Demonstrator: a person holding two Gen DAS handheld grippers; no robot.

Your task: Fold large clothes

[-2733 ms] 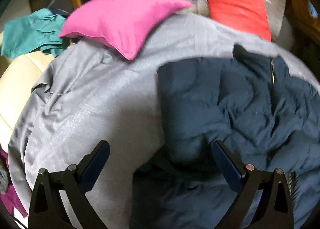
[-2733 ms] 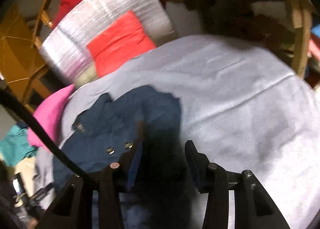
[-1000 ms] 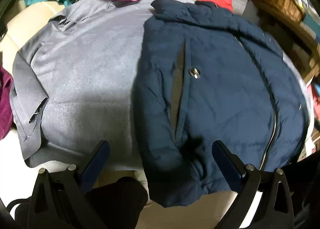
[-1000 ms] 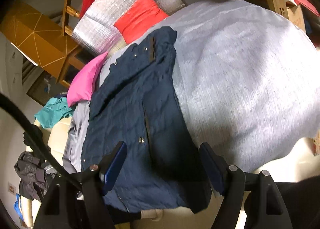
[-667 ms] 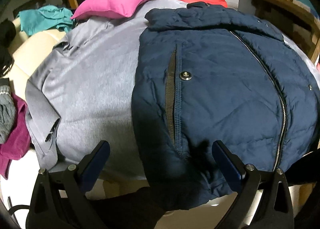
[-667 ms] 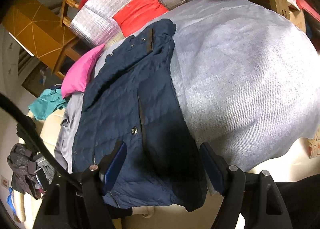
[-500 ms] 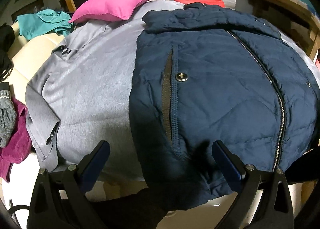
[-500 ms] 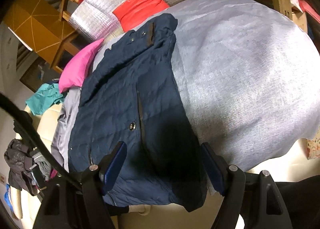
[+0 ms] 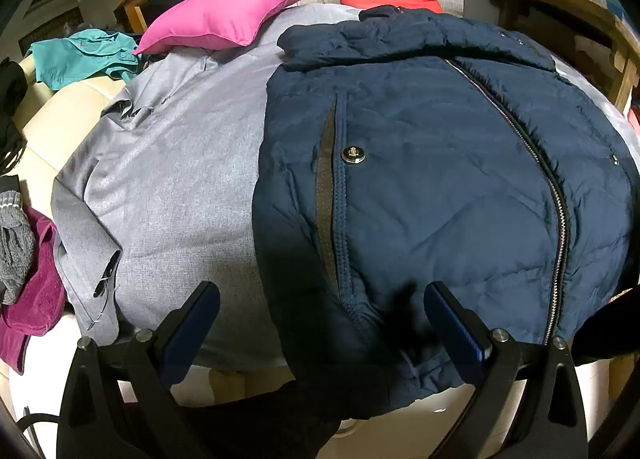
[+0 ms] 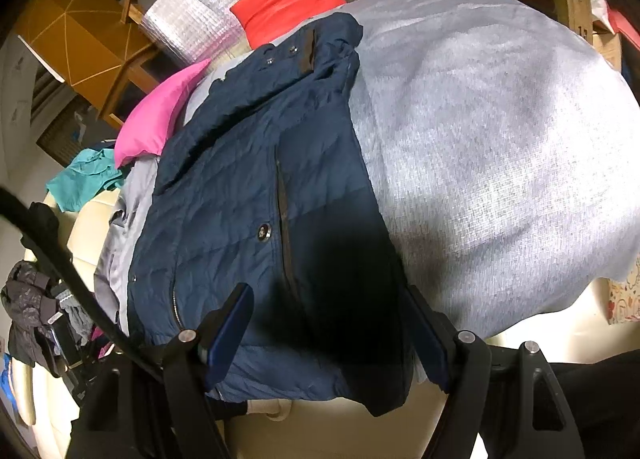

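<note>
- The jacket (image 9: 432,187) lies front up on the grey sheet (image 9: 176,179), zip closed and collar toward the pink pillow (image 9: 224,19); laid flat, it looks ready for a fold.
- The left gripper (image 9: 322,323) has its jaws wide apart over the hem, holding nothing.
- The right gripper (image 10: 326,323) is likewise spread and empty above the hem's other corner, probably so each claw can take one end.
- The sleeves are not visible; they may be tucked under.
- The hem droops over the cushion edge into shadow, so its outline is unclear.

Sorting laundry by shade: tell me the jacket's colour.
Navy blue jacket; clearest in the left wrist view.
</note>
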